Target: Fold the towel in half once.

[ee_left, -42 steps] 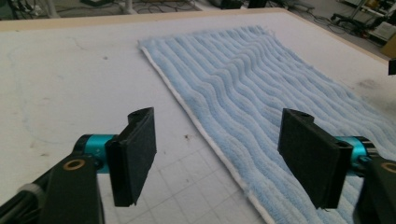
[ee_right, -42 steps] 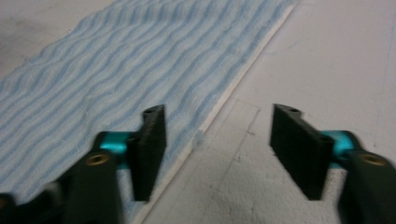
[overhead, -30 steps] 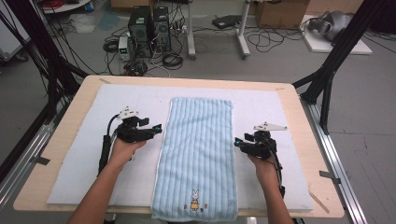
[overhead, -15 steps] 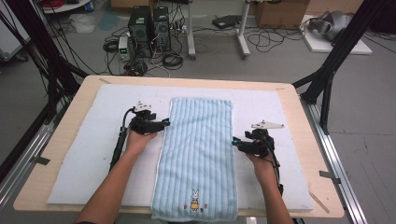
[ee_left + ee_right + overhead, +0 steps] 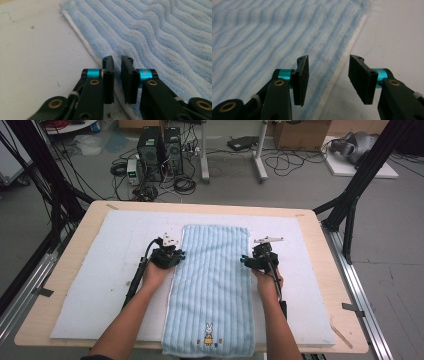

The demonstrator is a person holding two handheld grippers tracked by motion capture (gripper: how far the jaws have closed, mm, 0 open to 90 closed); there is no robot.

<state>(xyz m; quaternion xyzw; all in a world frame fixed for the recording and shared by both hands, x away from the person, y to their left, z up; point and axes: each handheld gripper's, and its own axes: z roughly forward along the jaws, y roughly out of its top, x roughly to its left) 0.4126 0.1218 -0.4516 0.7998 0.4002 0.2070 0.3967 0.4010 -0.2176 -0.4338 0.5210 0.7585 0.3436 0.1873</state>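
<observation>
A light-blue striped towel [image 5: 212, 275] lies flat lengthwise on the white mat, with a small rabbit picture [image 5: 208, 334] at its near end. My left gripper [image 5: 176, 255] rests at the towel's left edge, about a third of the way down from the far end. In the left gripper view the jaws [image 5: 117, 60] stand over the towel's white-trimmed edge [image 5: 82, 42] with only a narrow gap and nothing gripped. My right gripper [image 5: 246, 261] is at the right edge. Its jaws [image 5: 328, 58] are wide open and straddle that edge of the towel [image 5: 262, 32].
The white mat [image 5: 100, 270] covers most of the wooden table [image 5: 200, 206]. Black frame legs [image 5: 350, 205] stand at the table's far corners. Computers and cables [image 5: 160, 150] sit on the floor beyond it.
My left gripper has moved right and away from me, from the bare mat to the towel's left edge. My right gripper has shifted forward along the right edge.
</observation>
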